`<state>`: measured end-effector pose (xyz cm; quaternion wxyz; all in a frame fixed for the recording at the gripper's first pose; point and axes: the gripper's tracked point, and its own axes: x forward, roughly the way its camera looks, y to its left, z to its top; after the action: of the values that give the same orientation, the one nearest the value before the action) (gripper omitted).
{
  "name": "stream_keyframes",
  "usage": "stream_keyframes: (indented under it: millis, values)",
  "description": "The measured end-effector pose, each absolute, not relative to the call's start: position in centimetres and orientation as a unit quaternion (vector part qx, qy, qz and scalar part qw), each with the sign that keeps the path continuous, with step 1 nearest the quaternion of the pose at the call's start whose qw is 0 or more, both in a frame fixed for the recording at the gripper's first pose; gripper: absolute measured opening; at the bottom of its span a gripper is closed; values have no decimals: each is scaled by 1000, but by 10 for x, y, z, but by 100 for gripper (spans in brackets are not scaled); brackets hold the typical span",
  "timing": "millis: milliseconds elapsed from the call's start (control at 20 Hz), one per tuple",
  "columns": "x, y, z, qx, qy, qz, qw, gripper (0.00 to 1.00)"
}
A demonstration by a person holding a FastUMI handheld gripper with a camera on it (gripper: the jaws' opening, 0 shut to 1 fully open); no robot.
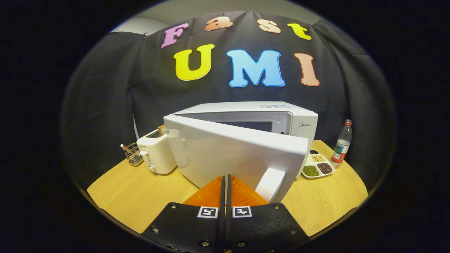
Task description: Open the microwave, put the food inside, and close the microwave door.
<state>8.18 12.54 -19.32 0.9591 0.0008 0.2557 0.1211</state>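
A white microwave (299, 121) stands on the wooden table (133, 196) ahead of me. Its door (232, 151) is swung partly out on its left hinge, with the handle (270, 184) at its right edge. My gripper (225, 176) is shut, fingers pressed together with nothing between them, their tips at the door's outer face just left of the handle. A white divided plate of food (318, 166) holding beans and grains lies on the table right of the microwave, beyond the door's edge.
A white toaster (157, 153) with bread in a slot stands left of the microwave, with a small wire basket (133, 154) beside it. A plastic water bottle (342, 144) stands at the table's far right, behind the plate.
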Motion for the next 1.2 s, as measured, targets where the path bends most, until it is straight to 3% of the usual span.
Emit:
stream_keyframes:
  millis: [750, 1200]
  values:
    - [183, 91, -220, -4, 245, 51, 968, 1]
    - [202, 87, -223, -32, 230, 30, 972, 1]
